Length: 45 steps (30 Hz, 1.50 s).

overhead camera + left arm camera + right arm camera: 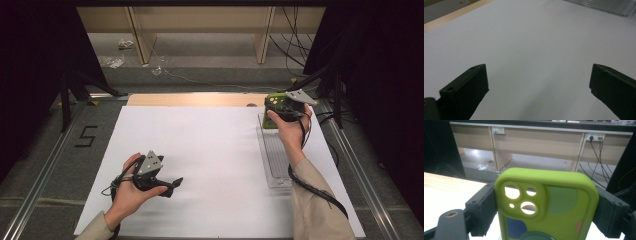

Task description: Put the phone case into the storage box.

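So, right claw [546,212] pinching green phone case [549,205] by its sides above clear tray [272,155]; left claw [539,85] spread wide, nothing between.

From my station I see a white sheet [210,150] covering most of the tabletop [195,99], whose bare wooden edge shows along the far side. A clear ribbed tray [274,160] lies near the sheet's right edge — long side running away from me. On the grey floor at left, a black numeral 5 [86,136] is marked. Beyond, pale wooden desks [536,142] stand with cables [596,157] hanging from wall sockets — scraps of clear plastic [112,61] litter the floor beneath.
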Available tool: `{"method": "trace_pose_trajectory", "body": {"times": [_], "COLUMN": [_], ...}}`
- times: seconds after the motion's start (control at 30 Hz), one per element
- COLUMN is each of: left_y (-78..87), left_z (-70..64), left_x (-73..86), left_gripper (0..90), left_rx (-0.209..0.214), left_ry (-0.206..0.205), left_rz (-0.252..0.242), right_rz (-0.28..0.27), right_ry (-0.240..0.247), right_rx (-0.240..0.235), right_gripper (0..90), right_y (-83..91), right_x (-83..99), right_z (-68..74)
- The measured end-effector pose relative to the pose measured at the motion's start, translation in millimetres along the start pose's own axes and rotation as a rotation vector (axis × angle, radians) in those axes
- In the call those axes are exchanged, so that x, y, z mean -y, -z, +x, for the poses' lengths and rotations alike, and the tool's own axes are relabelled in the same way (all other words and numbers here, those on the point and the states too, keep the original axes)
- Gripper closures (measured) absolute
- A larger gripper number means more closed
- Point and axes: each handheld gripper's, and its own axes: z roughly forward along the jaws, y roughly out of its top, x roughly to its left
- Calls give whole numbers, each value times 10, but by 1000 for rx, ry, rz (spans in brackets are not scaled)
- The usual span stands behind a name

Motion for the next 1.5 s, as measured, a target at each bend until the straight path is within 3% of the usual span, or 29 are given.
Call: {"method": "trace_pose_trajectory", "body": {"times": [0.47, 1.0, 1.3, 1.5], "left_y": [0, 2, -1, 0], "left_z": [2, 3, 8, 4], "left_x": [1, -1, 2, -1], "left_gripper": [15, 14, 15, 15], "left_rx": [0, 1, 0, 1], "left_ry": [1, 0, 0, -1], "left_rz": [-1, -1, -1, 1], "right_rz": [28, 43, 55, 41], "right_ry": [-7, 25, -11, -26], "right_rx": [15, 11, -12, 16], "right_gripper": [177, 165, 5, 4], "right_y": [-172, -238, -282, -258], "right_x": [115, 127, 161, 142], "right_z": [-39, -6, -30, -38]}}
